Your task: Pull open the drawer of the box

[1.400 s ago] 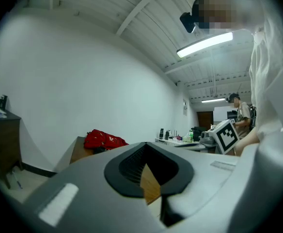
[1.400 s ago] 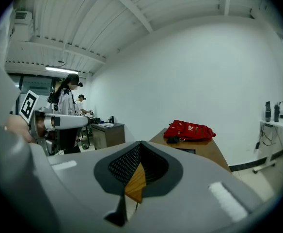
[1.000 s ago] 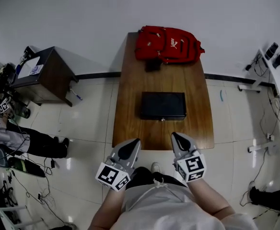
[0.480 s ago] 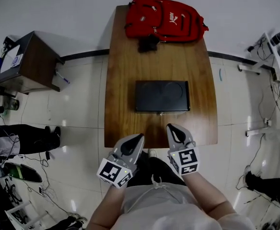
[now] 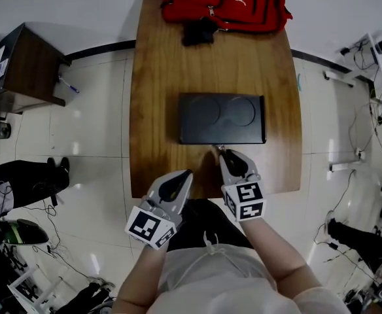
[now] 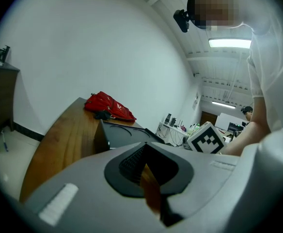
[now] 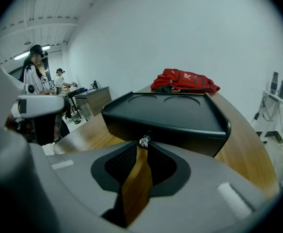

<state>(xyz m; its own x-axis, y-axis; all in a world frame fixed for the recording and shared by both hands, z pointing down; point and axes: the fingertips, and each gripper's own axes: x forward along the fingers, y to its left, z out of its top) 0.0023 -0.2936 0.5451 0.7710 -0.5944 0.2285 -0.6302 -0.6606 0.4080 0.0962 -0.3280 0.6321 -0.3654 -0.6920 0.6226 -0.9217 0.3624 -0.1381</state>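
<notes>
A black box point(image 5: 222, 118) with two round dents in its lid lies in the middle of the wooden table point(image 5: 155, 110). A small metal knob point(image 7: 144, 141) sticks out of its near face, the drawer front. My right gripper point(image 5: 225, 154) is right at that knob point(image 5: 220, 148). Its jaws are opening, and the knob sits at the tips with the pads not pressing on it. My left gripper point(image 5: 186, 173) hangs over the table's near edge, left of the right one, shut and empty. The left gripper view shows the box point(image 6: 124, 135) ahead.
A red backpack point(image 5: 227, 2) lies at the table's far end, with a dark pouch point(image 5: 197, 33) in front of it. A dark cabinet point(image 5: 14, 64) stands on the floor to the left. A person's legs point(image 5: 21, 178) show at the left, and cables run along the right.
The right gripper has moved forward to the knob on the box's front and its jaws have parted. The left gripper has stayed by the table's near edge.
</notes>
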